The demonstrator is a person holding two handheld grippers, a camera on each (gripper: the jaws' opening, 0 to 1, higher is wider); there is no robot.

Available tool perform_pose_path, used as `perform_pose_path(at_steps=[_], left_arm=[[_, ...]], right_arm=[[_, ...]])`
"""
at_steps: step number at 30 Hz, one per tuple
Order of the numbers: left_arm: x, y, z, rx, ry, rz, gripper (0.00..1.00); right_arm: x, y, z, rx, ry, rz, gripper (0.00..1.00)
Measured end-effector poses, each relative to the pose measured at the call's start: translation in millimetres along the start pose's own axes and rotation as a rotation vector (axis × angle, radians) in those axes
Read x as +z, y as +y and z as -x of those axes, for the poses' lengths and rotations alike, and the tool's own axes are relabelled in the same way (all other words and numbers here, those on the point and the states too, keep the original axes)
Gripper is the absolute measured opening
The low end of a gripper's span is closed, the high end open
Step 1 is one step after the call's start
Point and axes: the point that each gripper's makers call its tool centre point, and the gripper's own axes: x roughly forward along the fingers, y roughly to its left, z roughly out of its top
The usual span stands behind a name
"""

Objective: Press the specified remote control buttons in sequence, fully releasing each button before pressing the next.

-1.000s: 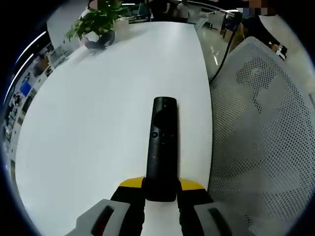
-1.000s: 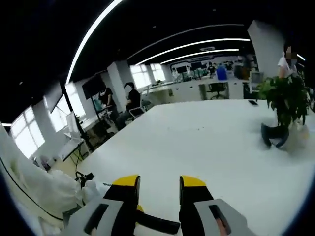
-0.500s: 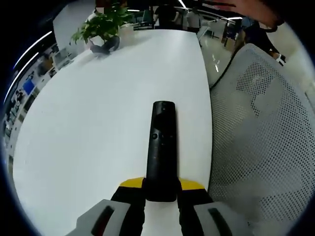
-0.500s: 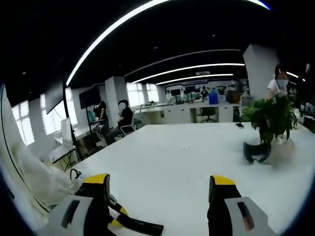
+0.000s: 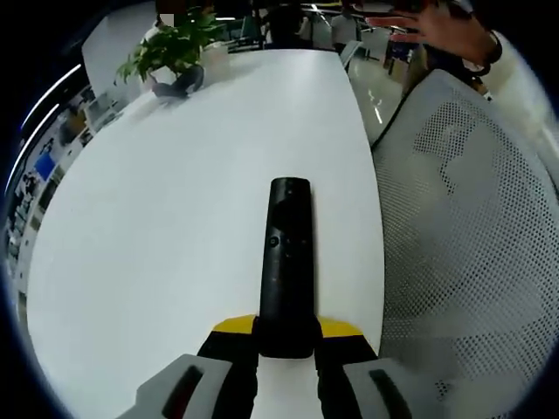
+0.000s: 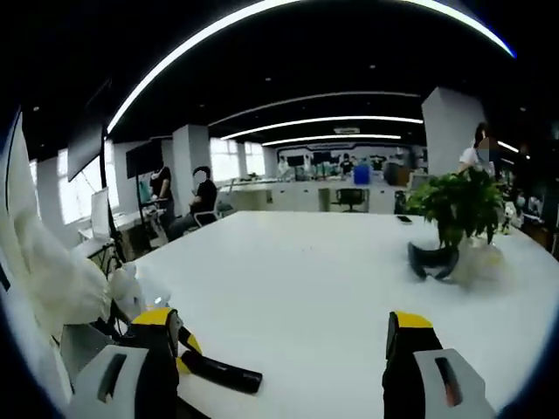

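Observation:
A long black remote control (image 5: 286, 262) points away from me over the white table (image 5: 166, 201) in the left gripper view. My left gripper (image 5: 286, 336) is shut on the remote's near end, its yellow-tipped jaws pressed against both sides. In the right gripper view my right gripper (image 6: 284, 336) stands open, jaws wide apart with nothing between them, above the white table (image 6: 323, 271). The remote's far end (image 6: 223, 375) shows at the lower left, beside the left gripper's yellow jaw tip (image 6: 190, 365).
A potted green plant (image 5: 170, 48) (image 6: 454, 205) with a dark object (image 6: 434, 260) at its base stands on the far part of the table. A white mesh chair back (image 5: 472, 227) rises beside the table's right edge. A hand (image 5: 437, 26) reaches in above it. People sit at desks behind.
My right gripper has opened wide from nearly shut. Its view has shifted and levelled. The left gripper keeps its hold on the remote; a hand has come in at the upper right.

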Motion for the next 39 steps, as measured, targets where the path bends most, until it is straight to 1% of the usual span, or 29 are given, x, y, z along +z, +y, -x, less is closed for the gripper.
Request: perform_pose_path(at_steps=[3,7,12,15,17,20,25,29,34,39], left_arm=[[0.7,8.7,4,0.003,-0.003,-0.012,0.23],[3.0,20.6,8,0.018,-0.010,-0.025,0.23],[10.0,45.2,16,0.038,-0.022,-0.034,0.23],[12.5,60.6,20,0.058,-0.017,-0.045,0.23],[15.0,69.6,23,0.062,-0.017,-0.049,0.23],[17.8,84.2,25,0.074,-0.006,-0.078,0.23],[22.2,108.8,29,0.089,0.010,-0.109,0.23],[23.8,127.4,30,0.099,0.025,-0.129,0.23],[27.4,145.0,29,0.106,0.036,-0.154,0.23],[30.7,160.6,26,0.106,0.033,-0.142,0.23]], right_arm=[[-10.9,0,0,0.006,0.021,-0.010,0.99],[-18.0,-2,2,0.002,0.032,-0.033,0.99],[-25.2,-1,4,-0.003,0.054,-0.034,0.99],[-28.0,-1,5,-0.003,0.063,-0.044,0.99],[-28.4,-1,5,-0.004,0.063,-0.049,0.99],[-28.5,1,5,-0.003,0.066,-0.054,0.99],[-34.1,3,5,0.001,0.096,-0.041,0.99],[-33.8,3,5,0.001,0.101,-0.066,0.99],[-31.0,0,4,-0.003,0.095,-0.086,0.99],[-29.7,-4,3,-0.011,0.106,-0.084,0.99]])
